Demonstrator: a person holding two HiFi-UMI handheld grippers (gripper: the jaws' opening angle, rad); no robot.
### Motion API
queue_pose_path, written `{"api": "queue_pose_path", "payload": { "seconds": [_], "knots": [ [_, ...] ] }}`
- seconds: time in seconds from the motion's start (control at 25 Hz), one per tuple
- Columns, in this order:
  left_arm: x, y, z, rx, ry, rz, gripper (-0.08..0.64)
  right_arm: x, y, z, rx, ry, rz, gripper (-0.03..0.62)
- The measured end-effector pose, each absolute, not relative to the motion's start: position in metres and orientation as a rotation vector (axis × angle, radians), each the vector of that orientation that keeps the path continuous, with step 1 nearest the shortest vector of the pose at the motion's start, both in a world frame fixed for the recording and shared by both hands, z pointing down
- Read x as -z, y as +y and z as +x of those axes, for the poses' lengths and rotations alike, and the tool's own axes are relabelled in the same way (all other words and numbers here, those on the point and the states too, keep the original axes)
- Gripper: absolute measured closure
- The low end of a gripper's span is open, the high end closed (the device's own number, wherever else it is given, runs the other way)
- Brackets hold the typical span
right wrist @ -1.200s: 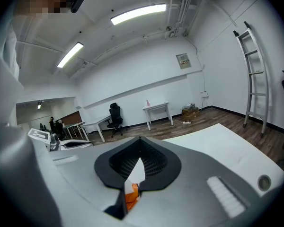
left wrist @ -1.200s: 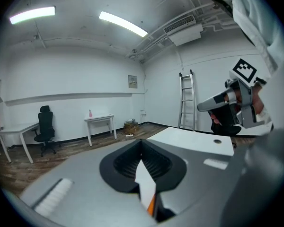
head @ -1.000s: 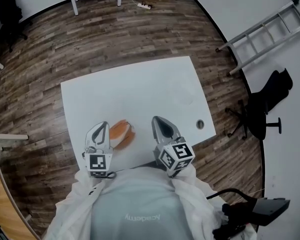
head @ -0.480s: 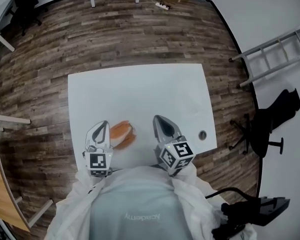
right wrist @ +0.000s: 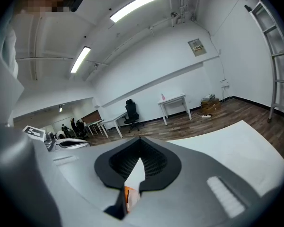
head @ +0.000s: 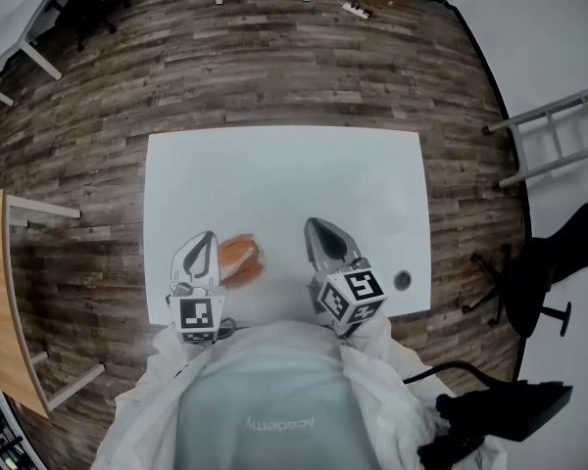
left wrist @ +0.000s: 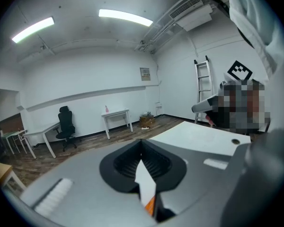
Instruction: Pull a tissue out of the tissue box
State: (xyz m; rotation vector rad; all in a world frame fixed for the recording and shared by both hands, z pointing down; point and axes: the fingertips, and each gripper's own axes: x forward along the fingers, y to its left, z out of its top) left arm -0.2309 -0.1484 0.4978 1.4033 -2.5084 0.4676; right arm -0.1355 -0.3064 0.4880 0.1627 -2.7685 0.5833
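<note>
An orange tissue box (head: 240, 260) lies on the white table (head: 284, 179) near its front edge. My left gripper (head: 205, 242) hovers just left of the box, jaws shut and empty. My right gripper (head: 319, 229) hovers to the box's right, apart from it, also shut and empty. In the left gripper view the jaws (left wrist: 142, 148) meet at the tips, and a sliver of the orange box (left wrist: 150, 205) shows below them. The right gripper view shows the same shut jaws (right wrist: 140, 148), with a bit of the box (right wrist: 129, 196) under them.
A round cable hole (head: 402, 280) sits at the table's front right corner. A ladder (head: 549, 130) and a black office chair (head: 559, 262) stand to the right. A wooden table (head: 0, 292) stands at the left, on plank flooring.
The head view has swung, so the table now lies squarer in the picture. Both grippers stay shut beside the box; the right one has shifted slightly.
</note>
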Motion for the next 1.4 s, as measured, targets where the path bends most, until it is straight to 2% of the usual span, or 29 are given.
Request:
{"api": "queue_pose_path", "payload": {
  "seconds": [0.6, 1.4],
  "knots": [
    [-0.483, -0.129, -0.196, -0.515, -2.616, 1.132, 0.560, -0.498, -0.311, -0.138, -0.611, -2.765, -0.094, 0.592],
    [-0.482, -0.087, -0.215, -0.398, -2.659, 1.085, 0.560, -0.494, -0.271, -0.140, -0.473, -2.749, -0.202, 0.591]
  ]
}}
